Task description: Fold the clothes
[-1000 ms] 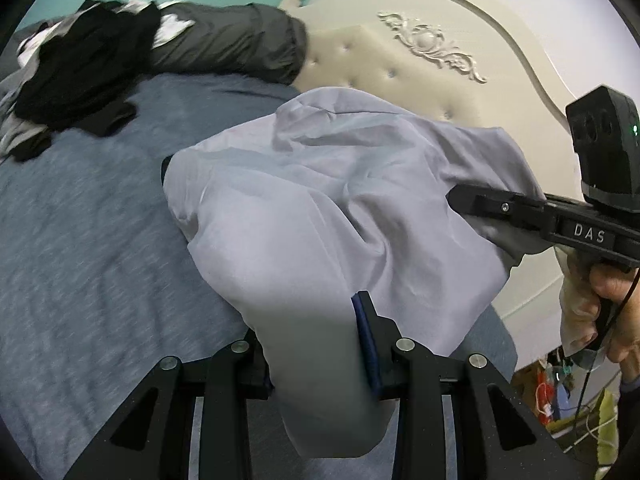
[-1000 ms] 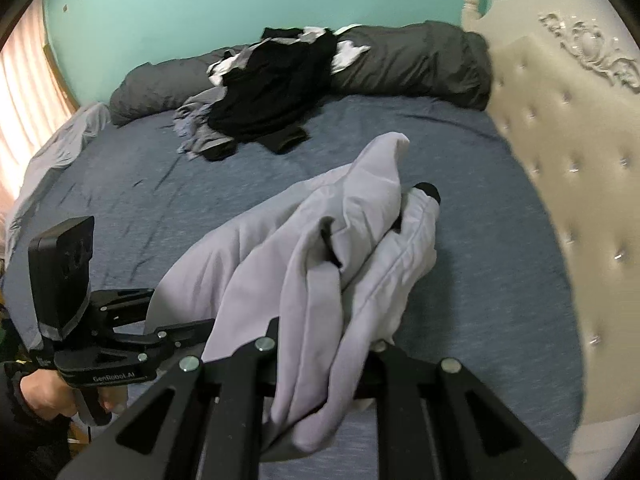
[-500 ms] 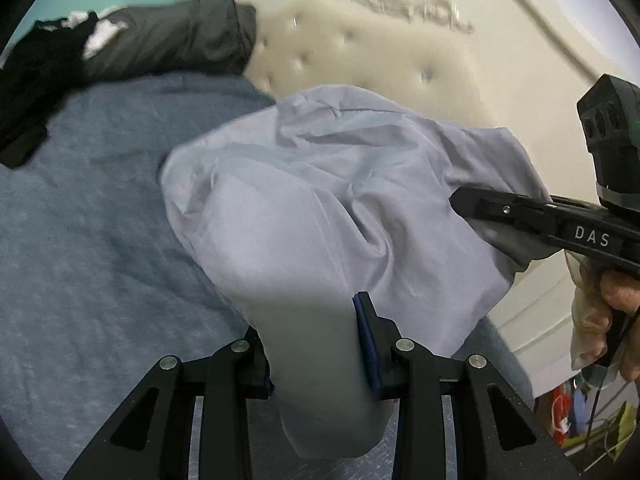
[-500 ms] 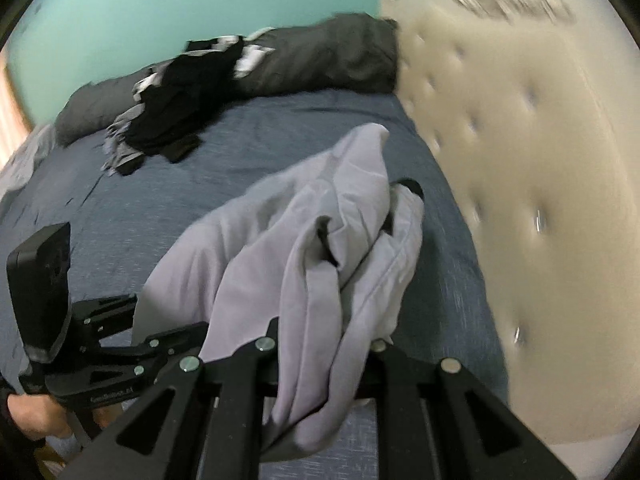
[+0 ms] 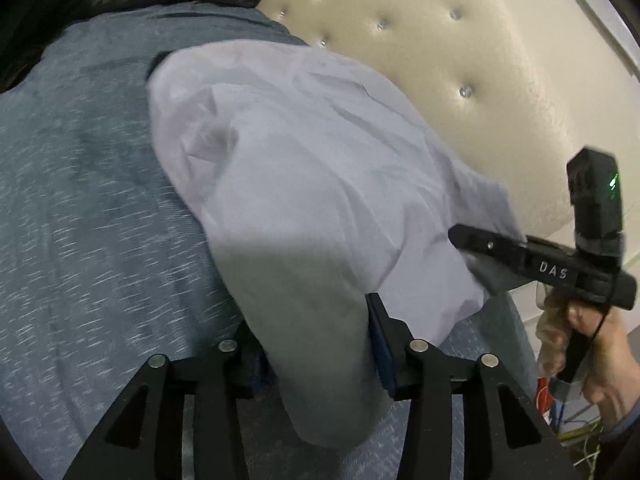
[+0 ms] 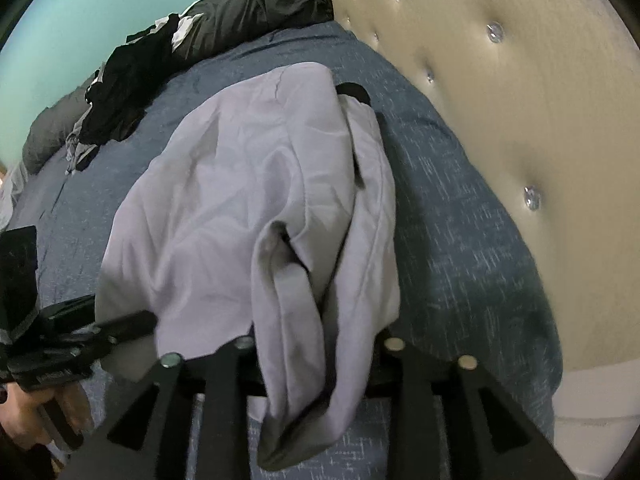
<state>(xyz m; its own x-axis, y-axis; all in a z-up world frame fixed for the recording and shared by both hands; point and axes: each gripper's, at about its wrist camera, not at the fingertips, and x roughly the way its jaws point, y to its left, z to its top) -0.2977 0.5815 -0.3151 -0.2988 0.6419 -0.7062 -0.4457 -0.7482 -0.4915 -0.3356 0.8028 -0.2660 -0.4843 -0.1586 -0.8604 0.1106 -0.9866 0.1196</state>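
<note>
my left tongs (image 5: pixel 316 344) and right tongs (image 6: pixel 316 364): jaws just been opening, lilac garment (image 5: pixel 320 168) between both pairs; grip or slack, cannot tell. garment draped on blue bedspread (image 5: pixel 88 216) near tufted headboard (image 6: pixel 520 128).

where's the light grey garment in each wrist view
Left wrist: the light grey garment fills the centre, running down between the left gripper fingers.
Right wrist: it lies centre-left, trailing between the right gripper fingers.
Shared landmark: the cream tufted headboard, at upper right in both.
</note>
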